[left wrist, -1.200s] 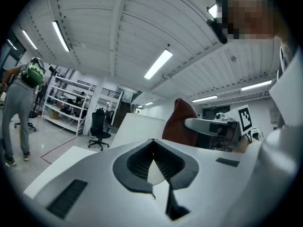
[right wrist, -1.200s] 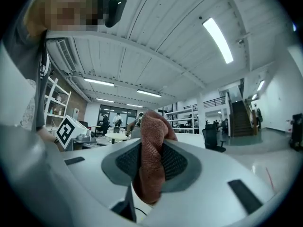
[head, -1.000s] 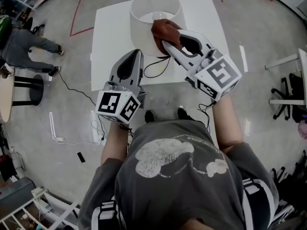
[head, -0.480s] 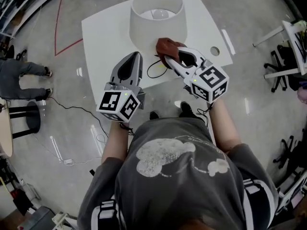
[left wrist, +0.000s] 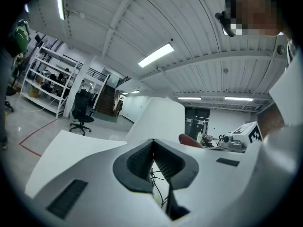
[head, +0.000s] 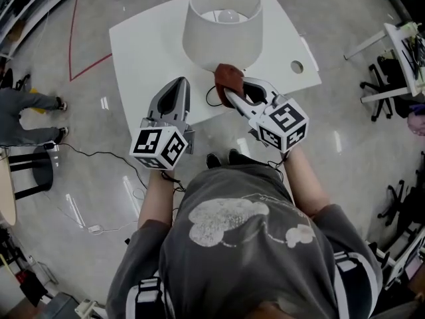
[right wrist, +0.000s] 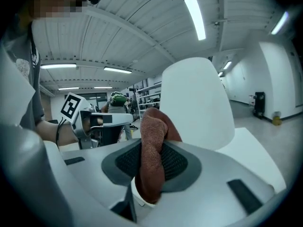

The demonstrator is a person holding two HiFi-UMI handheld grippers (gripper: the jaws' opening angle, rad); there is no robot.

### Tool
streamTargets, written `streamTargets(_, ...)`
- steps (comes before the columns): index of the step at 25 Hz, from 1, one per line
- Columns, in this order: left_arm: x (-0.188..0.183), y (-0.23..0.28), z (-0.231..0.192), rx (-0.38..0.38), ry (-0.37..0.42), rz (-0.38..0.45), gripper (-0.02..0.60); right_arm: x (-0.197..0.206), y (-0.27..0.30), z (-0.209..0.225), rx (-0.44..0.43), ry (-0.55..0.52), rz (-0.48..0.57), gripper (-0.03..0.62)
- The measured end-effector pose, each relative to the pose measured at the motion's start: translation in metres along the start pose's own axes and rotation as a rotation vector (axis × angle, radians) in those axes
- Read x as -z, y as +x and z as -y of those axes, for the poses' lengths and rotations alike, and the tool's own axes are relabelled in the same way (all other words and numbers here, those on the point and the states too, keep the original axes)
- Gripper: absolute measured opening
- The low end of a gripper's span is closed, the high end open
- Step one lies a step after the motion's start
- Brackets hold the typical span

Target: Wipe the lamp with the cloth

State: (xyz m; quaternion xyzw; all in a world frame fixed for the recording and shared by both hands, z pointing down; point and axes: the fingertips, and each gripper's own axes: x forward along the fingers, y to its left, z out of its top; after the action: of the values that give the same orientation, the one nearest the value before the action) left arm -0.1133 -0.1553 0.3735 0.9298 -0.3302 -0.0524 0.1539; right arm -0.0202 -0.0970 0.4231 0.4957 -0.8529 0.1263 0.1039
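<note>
A white lamp [head: 222, 22] with a drum shade stands on a white table [head: 143, 52]; the shade also shows in the left gripper view as lamp [left wrist: 158, 117] and in the right gripper view as lamp [right wrist: 196, 98]. My right gripper [head: 231, 87] is shut on a brown cloth [head: 228, 77], and the cloth [right wrist: 152, 150] sits just below the shade's near side. To its left, over the table's near edge, my left gripper [head: 174, 92] hangs shut with nothing held [left wrist: 152, 148].
A black cord [head: 214, 98] loops on the table by the lamp base. The table has a round hole [head: 297, 66] at right. A person [head: 26, 105] is on the floor at left; office chairs [head: 398, 198] stand at right.
The right gripper with the cloth has come down from the shade's upper rim to just below its near side. The view has shifted; the left gripper stays about where it was.
</note>
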Motion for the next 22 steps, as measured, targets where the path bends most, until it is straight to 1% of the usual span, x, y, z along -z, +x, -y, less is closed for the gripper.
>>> streamTargets(3, -0.014, 0.001, 0.001, -0.049, 0.02, 0.032, 0.008, -0.023, -0.009, -0.002, -0.044, -0.045, 0.038, 0.097)
streamTargets(5, -0.024, 0.002, 0.012, -0.058, 0.034, 0.051, 0.008, -0.044, -0.018, 0.0, -0.07, -0.049, 0.087, 0.097)
streamTargets(8, -0.038, 0.0, 0.021, -0.065, 0.082, 0.057, 0.008, -0.078, -0.023, -0.006, -0.096, -0.068, 0.168, 0.097)
streamTargets(11, -0.054, -0.004, 0.011, -0.096, 0.1, 0.077, 0.008, -0.106, -0.014, -0.014, -0.099, -0.128, 0.221, 0.097)
streamTargets(13, -0.062, -0.006, 0.003, -0.102, 0.091, 0.089, 0.008, -0.121, -0.007, -0.015, -0.105, -0.115, 0.249, 0.097)
streamTargets(15, -0.069, -0.008, -0.004, -0.087, 0.083, 0.092, 0.008, -0.134, 0.001, -0.016, -0.095, -0.088, 0.275, 0.097)
streamTargets(17, -0.072, -0.01, -0.011, -0.065, 0.079, 0.094, 0.008, -0.143, 0.008, -0.018, -0.066, -0.08, 0.285, 0.097)
streamTargets(19, -0.072, -0.009, -0.02, -0.043, 0.07, 0.095, 0.008, -0.146, 0.016, -0.018, -0.028, -0.081, 0.279, 0.097)
streamTargets(22, -0.067, 0.0, -0.031, 0.018, 0.056, 0.078, 0.008, -0.142, 0.029, -0.015, 0.033, -0.062, 0.268, 0.097)
